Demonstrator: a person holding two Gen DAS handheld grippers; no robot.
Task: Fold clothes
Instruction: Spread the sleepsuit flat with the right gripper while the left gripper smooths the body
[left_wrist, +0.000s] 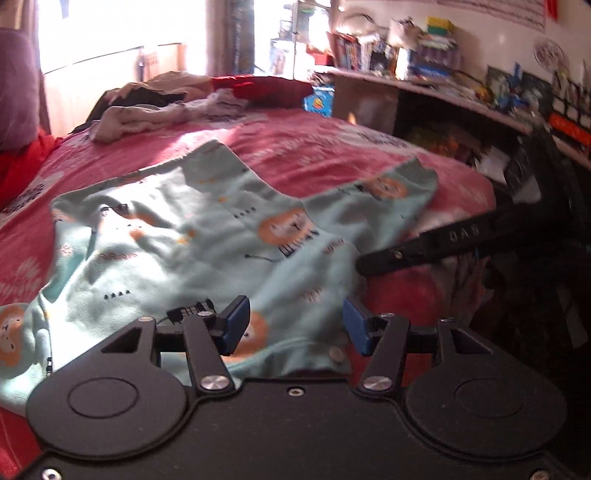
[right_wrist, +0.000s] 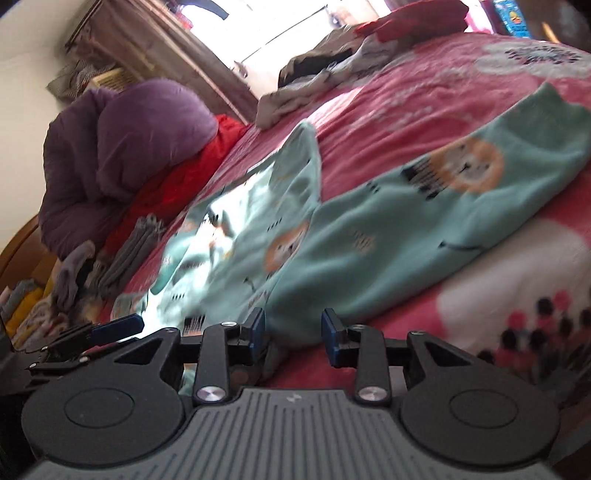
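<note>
A mint-green child's garment (left_wrist: 192, 236) printed with orange lions lies spread on the pink bed cover (left_wrist: 314, 147), its two legs pointing away from me. My left gripper (left_wrist: 296, 326) hovers over the garment's near edge; its blue pads stand apart with cloth below the gap, not pinched. A black finger of the right gripper (left_wrist: 424, 251) reaches in from the right onto the garment's right edge. In the right wrist view the garment (right_wrist: 369, 236) fills the middle, and my right gripper (right_wrist: 293, 334) is open at its near hem. The left gripper's blue pad (right_wrist: 118, 325) shows at lower left.
A heap of unfolded clothes (left_wrist: 155, 107) and a red item (left_wrist: 266, 86) lie at the bed's far end. Cluttered shelves (left_wrist: 424, 62) run along the right. A purple duvet (right_wrist: 125, 147), a red cloth (right_wrist: 192, 173) and folded grey pieces (right_wrist: 129, 254) sit at the bed's left side.
</note>
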